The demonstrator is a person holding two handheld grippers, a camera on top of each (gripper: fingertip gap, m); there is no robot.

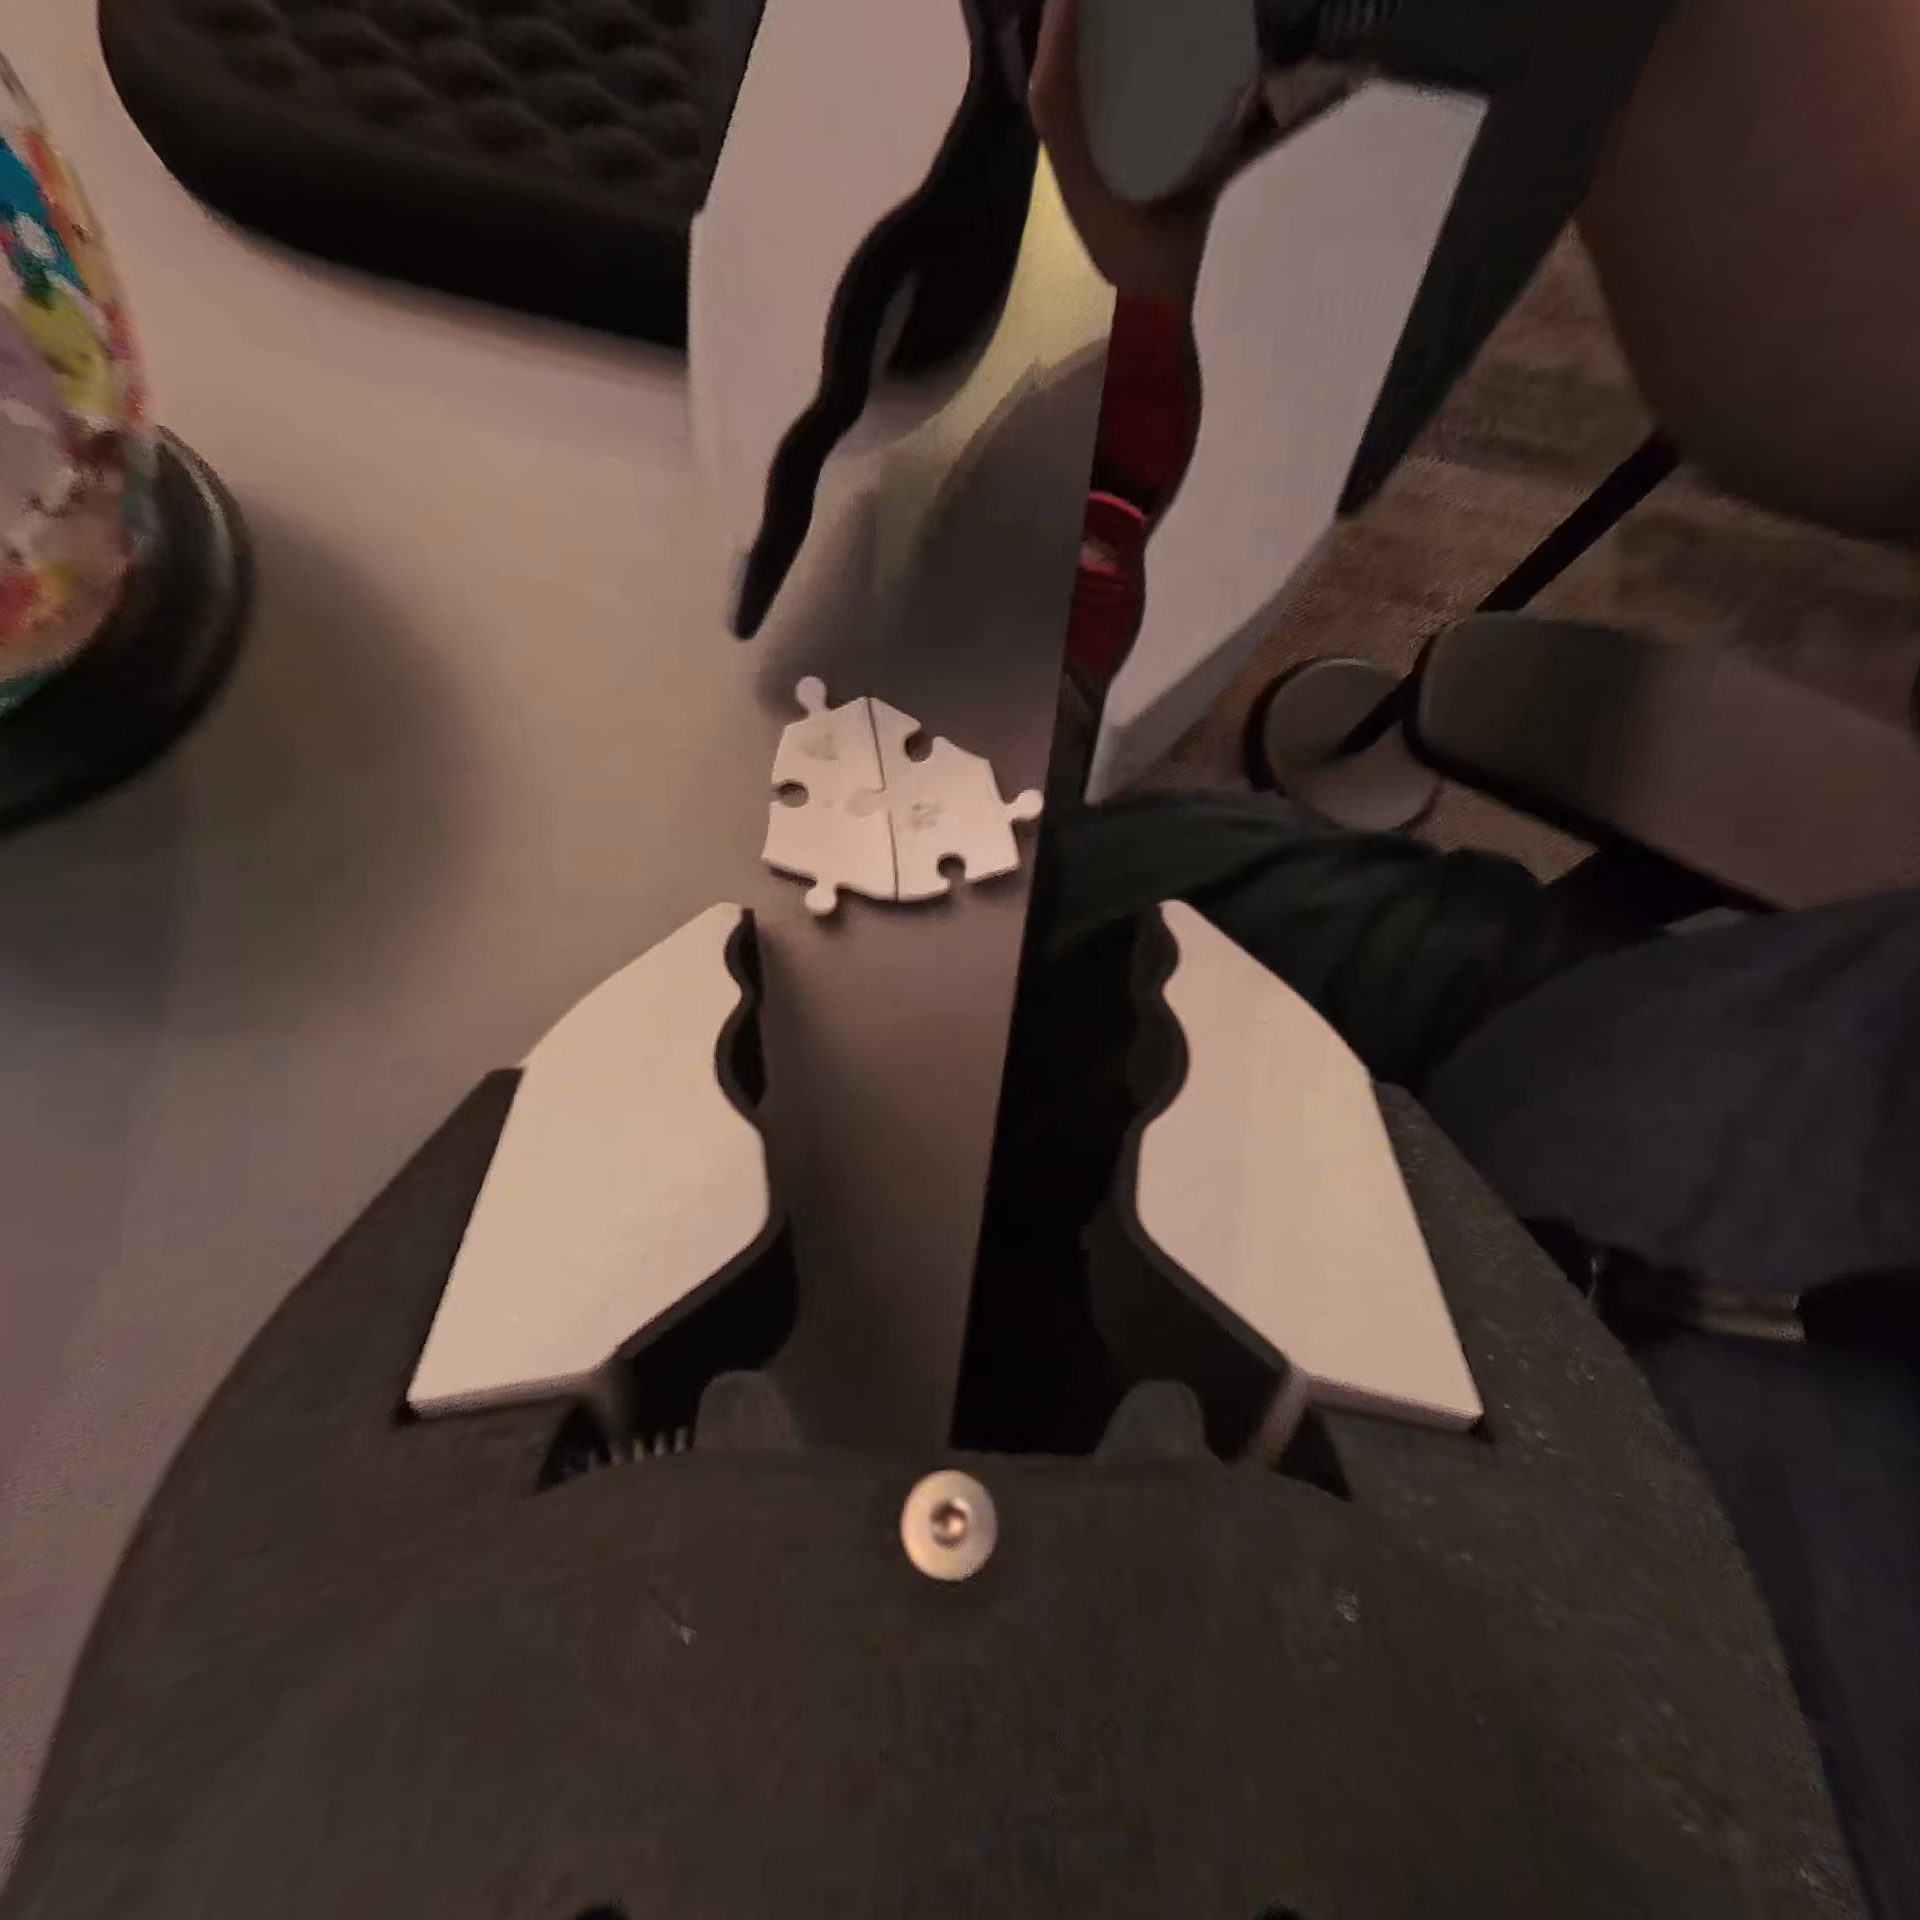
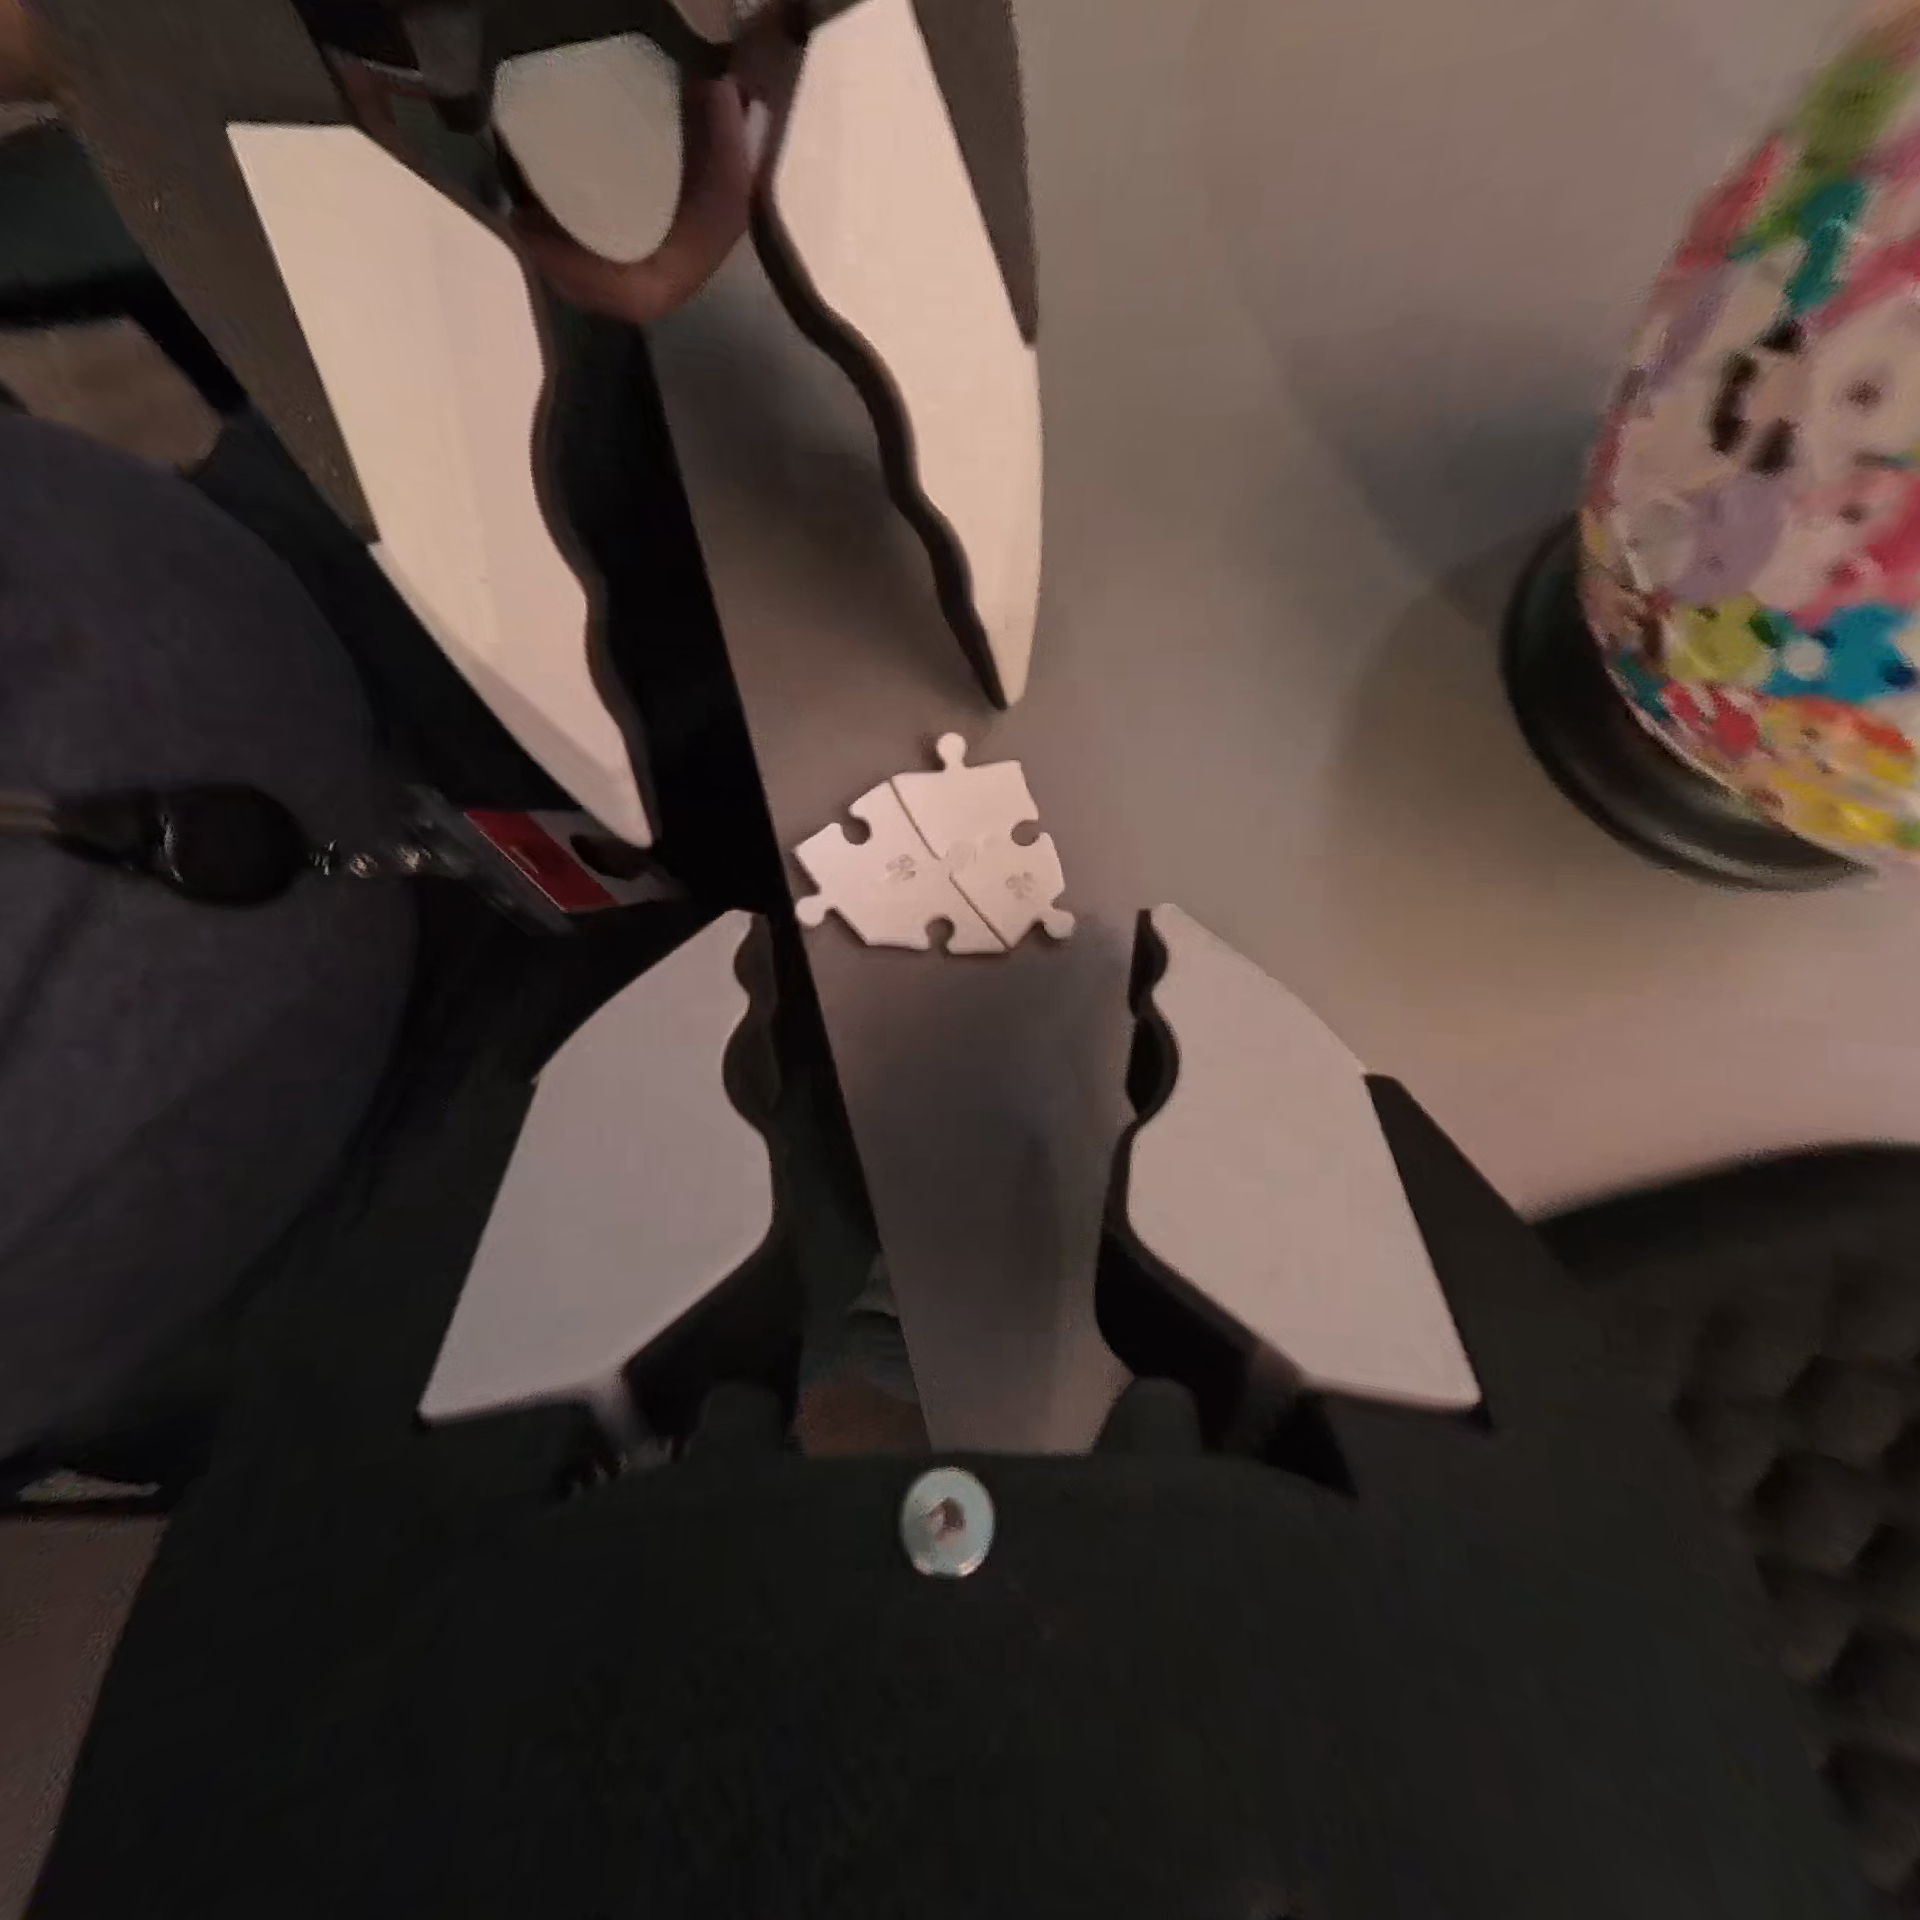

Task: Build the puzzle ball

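A small cluster of joined puzzle pieces (image 1: pixel 894 800) lies white side up on the white table (image 1: pixel 416 831), close to its front edge; it also shows in the right wrist view (image 2: pixel 935 862). My left gripper (image 1: pixel 954 914) is open and empty, its tips just short of the pieces. My right gripper (image 2: pixel 945 920) is open and empty, facing them from the opposite side. Each gripper shows in the other's view, the right (image 1: pixel 925 696) and the left (image 2: pixel 816 764), with one finger past the table edge. The colourful puzzle ball (image 2: pixel 1766 520) rests on a dark round stand (image 2: pixel 1579 727), off to the side.
A black dimpled foam pad (image 1: pixel 447 135) lies on the table beyond the ball (image 1: pixel 62 416); it is at the lower right in the right wrist view (image 2: pixel 1766 1351). The person's lap in dark clothing (image 2: pixel 156 831) and chair legs (image 1: pixel 1455 727) are beyond the table edge. The tips of both grippers are at nearly the same place.
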